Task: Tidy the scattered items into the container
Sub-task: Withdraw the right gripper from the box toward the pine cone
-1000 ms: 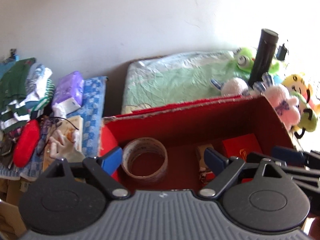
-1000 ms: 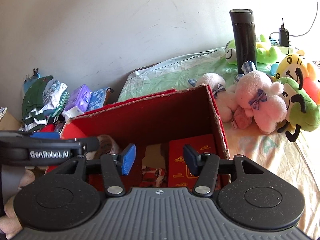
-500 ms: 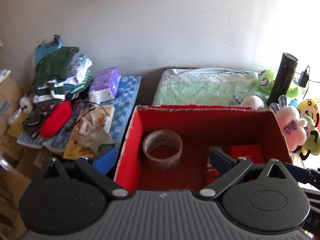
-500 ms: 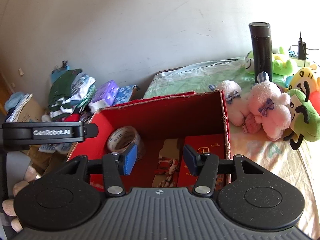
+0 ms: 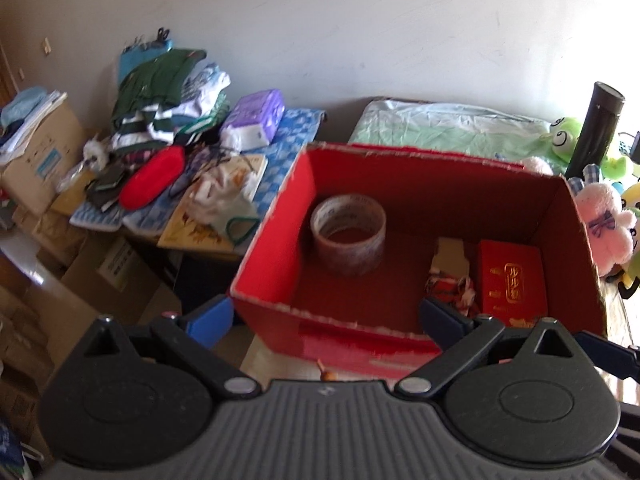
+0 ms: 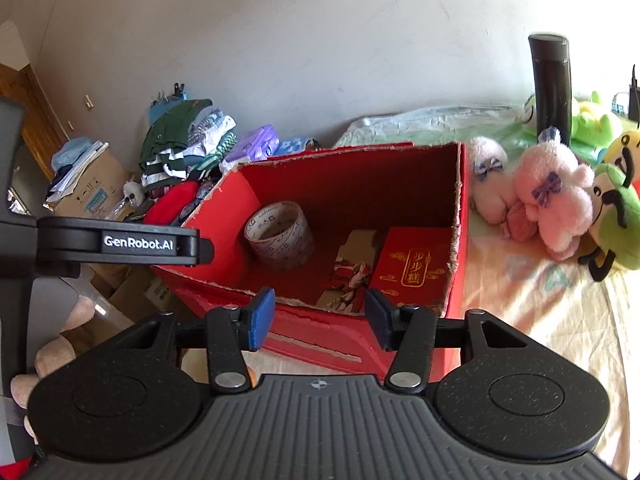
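Both grippers spread, empty

Left hand-held gripper (image 5: pixel 325 318) gapes wide; right hand-held gripper (image 6: pixel 319 319) parted less, the person's fingers (image 6: pixel 60 354) beside it.

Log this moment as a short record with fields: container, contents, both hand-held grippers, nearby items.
container: red cardboard box, open top
contents: tape roll; red packet; printed packet
left hand-held gripper: open, empty, before the box
right hand-held gripper: open, empty, at the box's near wall
right of box: pink plush; black flask

Matt red cardboard box (image 5: pixel 264 280) with rough torn rims holds a glossy tape roll (image 5: pixel 348 234)
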Action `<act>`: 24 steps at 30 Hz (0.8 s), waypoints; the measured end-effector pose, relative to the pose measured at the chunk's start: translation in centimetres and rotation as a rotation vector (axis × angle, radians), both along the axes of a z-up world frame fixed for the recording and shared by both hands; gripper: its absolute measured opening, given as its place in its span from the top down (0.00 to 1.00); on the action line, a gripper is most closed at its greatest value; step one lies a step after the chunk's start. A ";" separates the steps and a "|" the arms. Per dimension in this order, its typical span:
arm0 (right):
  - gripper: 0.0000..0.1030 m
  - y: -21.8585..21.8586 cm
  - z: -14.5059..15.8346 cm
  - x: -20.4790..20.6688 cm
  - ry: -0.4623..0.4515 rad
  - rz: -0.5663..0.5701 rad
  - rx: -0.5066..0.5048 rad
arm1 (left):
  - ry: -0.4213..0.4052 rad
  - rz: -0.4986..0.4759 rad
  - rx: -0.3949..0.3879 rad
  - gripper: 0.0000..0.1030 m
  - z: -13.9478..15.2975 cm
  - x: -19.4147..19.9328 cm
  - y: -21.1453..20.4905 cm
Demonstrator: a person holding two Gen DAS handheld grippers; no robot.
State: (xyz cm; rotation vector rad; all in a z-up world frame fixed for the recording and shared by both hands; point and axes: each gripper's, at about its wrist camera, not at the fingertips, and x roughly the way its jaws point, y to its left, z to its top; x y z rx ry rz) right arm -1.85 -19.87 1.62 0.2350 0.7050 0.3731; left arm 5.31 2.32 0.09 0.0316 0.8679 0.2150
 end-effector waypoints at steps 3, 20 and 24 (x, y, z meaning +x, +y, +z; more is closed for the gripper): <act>0.49 -0.3 -0.3 -0.7 0.010 0.023 0.005 | 0.002 -0.009 -0.026 0.03 -0.4 -1.0 0.3; 0.61 -2.5 -7.2 -2.1 0.292 0.017 0.059 | 0.141 -0.132 -0.271 0.03 -7.8 -9.7 3.1; 0.61 -2.4 -7.1 -1.7 0.310 0.014 0.060 | 0.186 -0.277 -0.326 0.04 -8.4 -11.0 2.0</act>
